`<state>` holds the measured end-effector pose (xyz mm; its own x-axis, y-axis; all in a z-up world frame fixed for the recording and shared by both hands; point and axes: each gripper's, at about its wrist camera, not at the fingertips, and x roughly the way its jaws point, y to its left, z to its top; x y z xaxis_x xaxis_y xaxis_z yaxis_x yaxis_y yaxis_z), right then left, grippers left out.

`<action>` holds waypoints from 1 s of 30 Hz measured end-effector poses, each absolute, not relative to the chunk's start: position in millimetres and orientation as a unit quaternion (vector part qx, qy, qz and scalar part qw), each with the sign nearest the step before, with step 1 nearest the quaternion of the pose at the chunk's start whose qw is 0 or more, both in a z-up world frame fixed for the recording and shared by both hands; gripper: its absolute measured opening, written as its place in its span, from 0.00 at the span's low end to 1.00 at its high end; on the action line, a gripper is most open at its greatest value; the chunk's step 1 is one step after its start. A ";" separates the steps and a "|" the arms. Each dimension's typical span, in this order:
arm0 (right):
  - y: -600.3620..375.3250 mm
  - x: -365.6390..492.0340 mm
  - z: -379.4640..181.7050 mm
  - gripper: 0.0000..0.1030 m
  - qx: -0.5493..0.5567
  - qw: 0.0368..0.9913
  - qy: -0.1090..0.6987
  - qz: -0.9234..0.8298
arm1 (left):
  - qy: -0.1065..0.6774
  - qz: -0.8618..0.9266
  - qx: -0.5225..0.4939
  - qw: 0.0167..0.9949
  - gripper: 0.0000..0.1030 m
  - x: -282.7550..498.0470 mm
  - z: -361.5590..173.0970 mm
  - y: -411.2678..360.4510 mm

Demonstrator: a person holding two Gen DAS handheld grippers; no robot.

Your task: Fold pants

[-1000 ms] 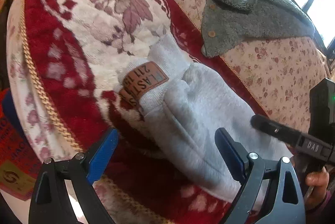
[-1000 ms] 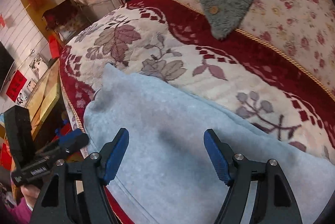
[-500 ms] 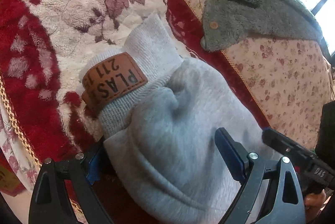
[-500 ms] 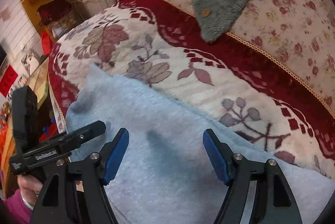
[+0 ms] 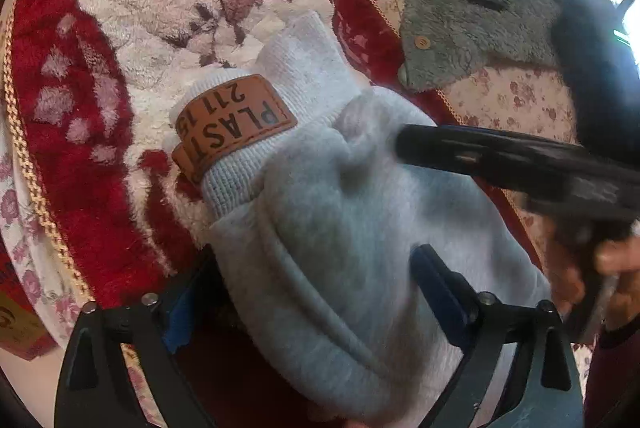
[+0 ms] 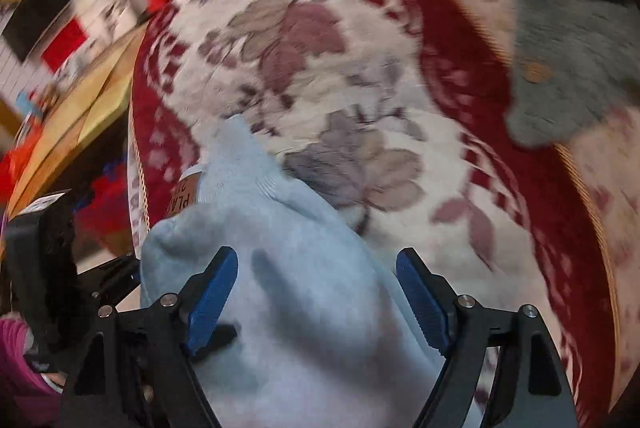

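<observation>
Across the red floral blanket (image 5: 84,131), folded grey pants (image 5: 344,228) were laid lengthwise, patched cuff (image 5: 236,123) pointing away; left gripper (image 5: 312,292) and right gripper (image 6: 316,292) were spread, unclamped.

Bare blanket (image 5: 120,27) beyond pants (image 5: 340,248); cardigan (image 5: 480,27) behind.

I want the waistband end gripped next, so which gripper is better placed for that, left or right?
Probably left. The left gripper already straddles the pants just below the patch, jaws open. The right gripper sits farther from that end, in a blurred view.
</observation>
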<state>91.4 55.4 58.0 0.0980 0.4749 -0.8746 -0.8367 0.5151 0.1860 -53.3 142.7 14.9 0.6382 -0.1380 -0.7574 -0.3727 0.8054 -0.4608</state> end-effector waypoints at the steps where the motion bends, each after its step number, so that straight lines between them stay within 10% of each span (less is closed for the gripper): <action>1: 60.8 96.1 49.9 0.83 -0.183 0.712 0.502 0.456 | 0.419 0.071 -0.304 0.853 0.97 -51.5 14.3 141.3; 8: 62.9 123.5 7.2 0.80 -0.098 0.665 0.561 0.483 | 0.402 0.083 -0.295 0.863 1.00 -38.3 11.6 136.7; 13: 60.8 114.3 20.7 0.46 -0.115 0.662 0.545 0.502 | 0.380 0.080 -0.313 0.867 0.36 -40.0 14.3 148.5; 30: -1.0 63.1 151.0 0.39 -0.143 0.727 0.428 0.518 | 0.278 0.027 -0.192 0.941 0.30 -86.9 131.8 72.9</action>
